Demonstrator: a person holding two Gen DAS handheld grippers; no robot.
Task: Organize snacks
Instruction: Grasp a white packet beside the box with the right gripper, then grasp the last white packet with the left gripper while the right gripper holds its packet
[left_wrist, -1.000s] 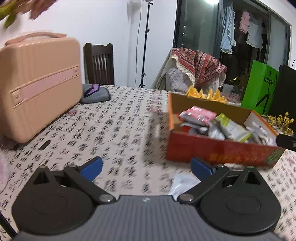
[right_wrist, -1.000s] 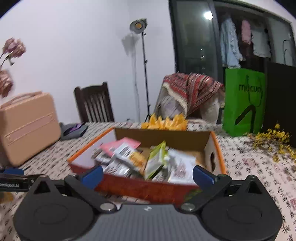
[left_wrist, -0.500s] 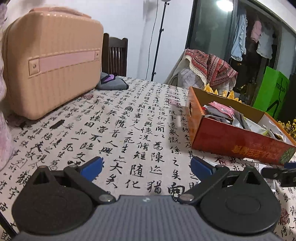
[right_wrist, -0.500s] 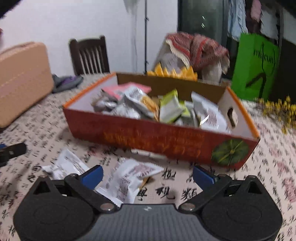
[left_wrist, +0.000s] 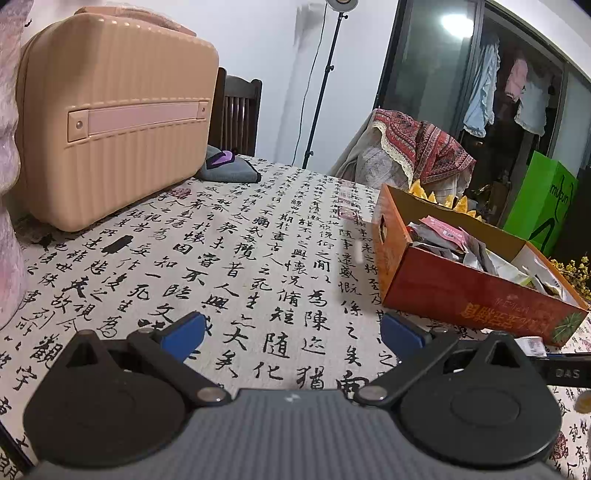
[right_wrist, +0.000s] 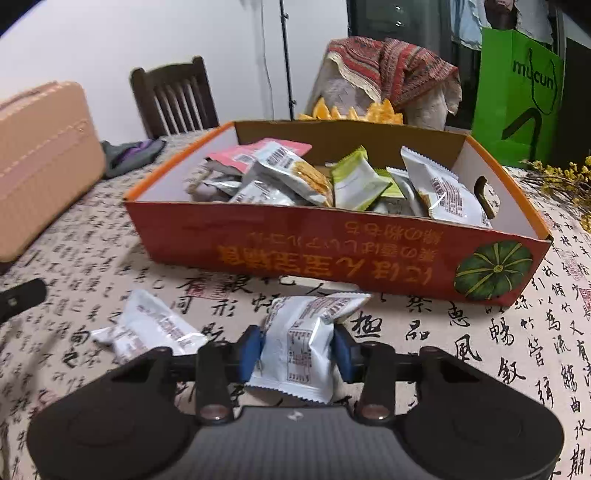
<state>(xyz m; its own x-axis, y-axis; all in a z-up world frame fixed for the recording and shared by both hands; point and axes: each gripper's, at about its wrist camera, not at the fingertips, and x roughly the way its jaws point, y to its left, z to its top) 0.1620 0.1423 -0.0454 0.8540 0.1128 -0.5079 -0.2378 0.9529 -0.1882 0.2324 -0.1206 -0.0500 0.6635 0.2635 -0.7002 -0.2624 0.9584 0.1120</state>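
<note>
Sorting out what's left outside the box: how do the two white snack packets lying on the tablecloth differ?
The white snack packet nearer the orange cardboard box sits pinched between the pads of the right gripper, whose jaws have just been closing; the other white snack packet lies free to its left, untouched. The pinched packet looks puffy and straight, the free one crumpled and angled. Both are white printed wrappers outside the box.
</note>
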